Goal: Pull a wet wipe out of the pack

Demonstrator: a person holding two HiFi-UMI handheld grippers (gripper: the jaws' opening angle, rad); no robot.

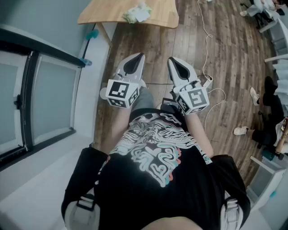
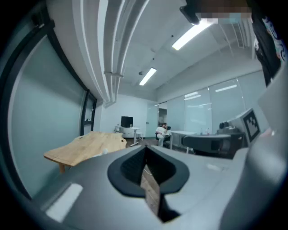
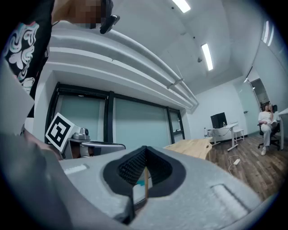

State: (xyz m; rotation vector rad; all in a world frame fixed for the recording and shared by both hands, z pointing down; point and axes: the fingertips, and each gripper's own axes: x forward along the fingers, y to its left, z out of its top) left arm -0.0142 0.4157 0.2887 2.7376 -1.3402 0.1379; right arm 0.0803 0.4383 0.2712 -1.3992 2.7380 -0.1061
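The wet wipe pack (image 1: 137,13), white and green, lies on a light wooden table (image 1: 108,11) at the top of the head view, far ahead of both grippers. My left gripper (image 1: 140,55) and right gripper (image 1: 172,59) are held side by side in front of my body, above the wooden floor, pointing toward the table. Both are shut with nothing between their jaws. In the left gripper view the left gripper (image 2: 145,147) has its tips together, with the table (image 2: 90,146) beyond at the left. The right gripper (image 3: 145,148) looks the same in the right gripper view.
A glass partition with dark frames (image 1: 27,103) runs along the left. A white cable (image 1: 208,31) and a power strip (image 1: 207,81) lie on the floor to the right. A person's legs and shoes (image 1: 240,130) show at the right edge. Another person sits at a far desk (image 2: 160,132).
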